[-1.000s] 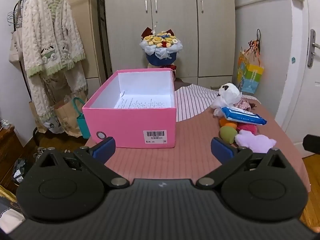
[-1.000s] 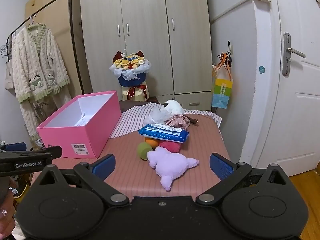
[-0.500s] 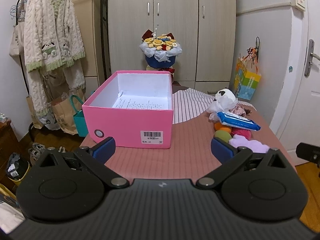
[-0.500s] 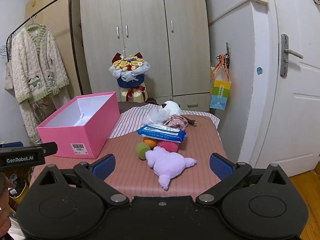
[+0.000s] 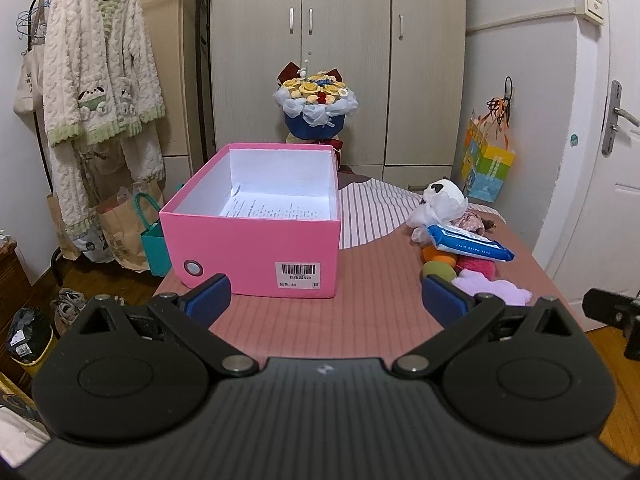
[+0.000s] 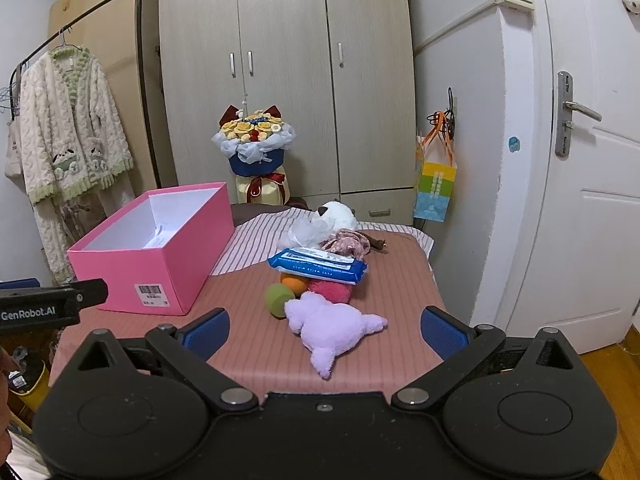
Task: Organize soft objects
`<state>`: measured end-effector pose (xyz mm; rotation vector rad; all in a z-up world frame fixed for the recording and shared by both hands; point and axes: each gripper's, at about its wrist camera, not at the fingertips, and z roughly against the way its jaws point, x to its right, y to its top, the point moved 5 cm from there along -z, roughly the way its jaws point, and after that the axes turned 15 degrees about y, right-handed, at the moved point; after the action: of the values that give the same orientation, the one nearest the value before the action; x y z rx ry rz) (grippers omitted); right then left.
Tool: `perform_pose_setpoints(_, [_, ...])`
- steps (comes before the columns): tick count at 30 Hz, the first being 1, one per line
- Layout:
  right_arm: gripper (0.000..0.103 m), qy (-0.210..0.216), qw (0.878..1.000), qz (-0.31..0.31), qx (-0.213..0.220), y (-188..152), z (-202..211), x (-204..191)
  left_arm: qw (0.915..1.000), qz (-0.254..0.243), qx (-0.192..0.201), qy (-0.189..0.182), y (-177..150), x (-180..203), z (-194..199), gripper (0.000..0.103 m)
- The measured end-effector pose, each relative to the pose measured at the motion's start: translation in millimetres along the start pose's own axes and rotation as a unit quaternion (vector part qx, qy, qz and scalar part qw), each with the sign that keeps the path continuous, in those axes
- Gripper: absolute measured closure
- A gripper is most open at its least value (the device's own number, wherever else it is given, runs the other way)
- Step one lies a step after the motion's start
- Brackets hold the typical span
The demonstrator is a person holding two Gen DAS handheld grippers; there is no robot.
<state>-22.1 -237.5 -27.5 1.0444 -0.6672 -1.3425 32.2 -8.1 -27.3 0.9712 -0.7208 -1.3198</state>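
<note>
Right wrist view is showing the right gripper (image 6: 324, 326) wide open near a purple plush toy (image 6: 334, 326); the left gripper (image 5: 324, 298) is open too, facing the pink box (image 5: 256, 248).

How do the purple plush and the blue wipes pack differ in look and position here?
The purple plush is fuzzy and irregular in shape; the blue wipes pack is a smooth, flat printed packet. The plush lies directly on the pink bedcover, nearest the right gripper; the pack rests on top of other toys, farther back. Both lie outside the pink box, and neither is held.
</note>
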Motion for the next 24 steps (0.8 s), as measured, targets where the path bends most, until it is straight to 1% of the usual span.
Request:
perform_pose_setpoints(6, [0.000,0.006,1.000,0.007,-0.006,-4,-3,-3,1.0000,0.005,0.000,-0.001,0,0,1,0.000])
perform_pose_setpoints(12, [0.000,0.006,1.000,0.021,-0.009,-4,-4,-12,0.9999,0.002,-0.007,-0.011,-3,0,2,0.000])
perform_pose_setpoints(24, [0.000,0.010,1.000,0.026,-0.013,-5,-6,-13,0.9998,-0.002,-0.007,-0.016,-5,-1,1,0.000])
